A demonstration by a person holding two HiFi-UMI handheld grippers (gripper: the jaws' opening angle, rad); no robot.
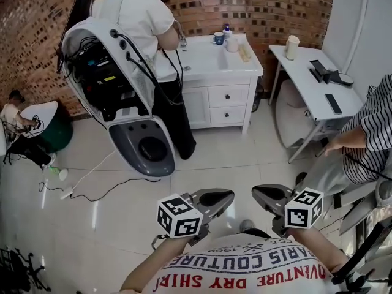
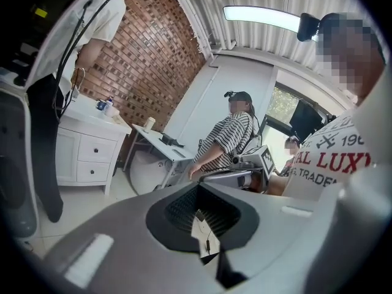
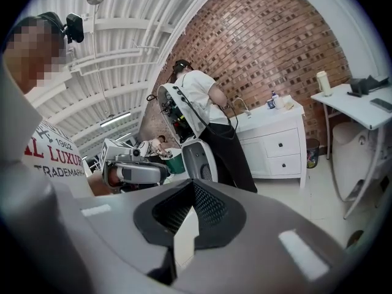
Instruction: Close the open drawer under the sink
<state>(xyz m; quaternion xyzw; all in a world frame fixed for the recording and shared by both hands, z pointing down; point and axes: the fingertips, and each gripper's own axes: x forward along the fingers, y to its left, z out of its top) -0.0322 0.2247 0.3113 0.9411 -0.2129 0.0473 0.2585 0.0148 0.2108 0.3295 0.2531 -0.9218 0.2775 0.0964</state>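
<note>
The white sink cabinet [image 1: 223,72] stands against the brick wall at the far side of the room. Its two drawers [image 1: 228,105] sit one above the other, and both fronts look flush from here; the drawers [image 3: 282,155] show the same in the right gripper view. A person in a white shirt [image 1: 144,17] stands at the sink's left. My left gripper [image 1: 228,196] and right gripper [image 1: 257,193] hang close to my chest, tips pointing at each other, both shut and holding nothing. The left gripper [image 2: 205,228] faces the right one's marker cube [image 2: 264,160].
A large white and grey machine shell [image 1: 116,84] leans left of the cabinet, with a cable [image 1: 92,192] trailing over the floor. At the right are a white table [image 1: 306,63], a chair [image 1: 294,124] and a seated person in stripes [image 1: 367,133].
</note>
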